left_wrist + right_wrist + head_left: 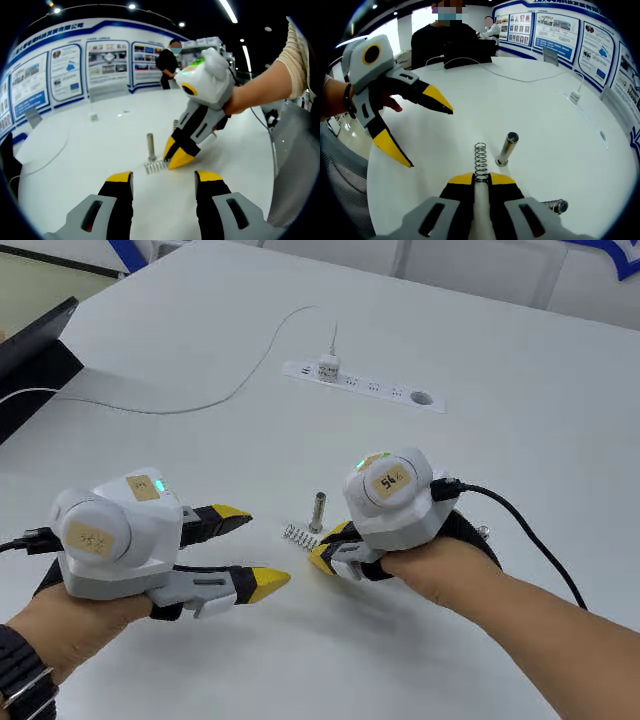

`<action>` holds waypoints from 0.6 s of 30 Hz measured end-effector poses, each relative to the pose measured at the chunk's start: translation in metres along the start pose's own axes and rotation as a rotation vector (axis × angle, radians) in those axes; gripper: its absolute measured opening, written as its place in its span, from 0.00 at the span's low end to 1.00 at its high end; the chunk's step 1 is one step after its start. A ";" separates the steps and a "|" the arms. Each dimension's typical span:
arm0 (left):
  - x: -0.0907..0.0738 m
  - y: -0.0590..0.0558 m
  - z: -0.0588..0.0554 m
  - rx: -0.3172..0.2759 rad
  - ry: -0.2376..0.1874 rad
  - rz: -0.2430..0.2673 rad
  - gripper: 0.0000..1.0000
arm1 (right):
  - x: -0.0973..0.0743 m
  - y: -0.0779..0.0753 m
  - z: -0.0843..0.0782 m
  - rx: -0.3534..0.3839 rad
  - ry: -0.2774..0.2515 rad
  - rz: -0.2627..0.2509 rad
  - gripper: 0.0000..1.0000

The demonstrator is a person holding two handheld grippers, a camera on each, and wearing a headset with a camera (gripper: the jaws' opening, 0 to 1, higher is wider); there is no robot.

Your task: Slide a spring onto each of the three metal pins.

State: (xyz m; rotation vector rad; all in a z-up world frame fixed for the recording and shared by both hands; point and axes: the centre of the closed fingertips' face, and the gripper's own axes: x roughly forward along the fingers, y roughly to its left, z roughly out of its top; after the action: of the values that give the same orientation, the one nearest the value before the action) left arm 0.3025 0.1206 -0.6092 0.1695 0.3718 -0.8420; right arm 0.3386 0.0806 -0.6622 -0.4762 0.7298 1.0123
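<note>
Spring pinched by the right gripper, with an upright pin close by.
The right gripper's (481,179) jaws are pressed onto the near end of the spring (480,160), which lies flat on the desk (450,360) and points straight away. The metal pin (506,149) stands just beside its far end. The left gripper (268,545), jaws spread, is held well apart. A power strip (365,385) lies beyond.
</note>
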 end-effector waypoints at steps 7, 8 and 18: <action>0.000 -0.001 0.000 0.009 0.008 -0.002 0.50 | -0.009 0.003 0.003 -0.035 -0.007 0.014 0.11; 0.001 -0.002 0.000 0.012 0.009 -0.004 0.50 | -0.012 0.004 0.004 -0.041 -0.009 0.018 0.11; 0.003 -0.011 0.002 0.044 0.021 -0.028 0.48 | -0.032 0.015 0.006 -0.136 0.003 0.065 0.11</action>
State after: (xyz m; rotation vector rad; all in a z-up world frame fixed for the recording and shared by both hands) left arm 0.2971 0.1108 -0.6085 0.2149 0.3765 -0.8766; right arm 0.3162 0.0726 -0.6353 -0.5746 0.6854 1.1266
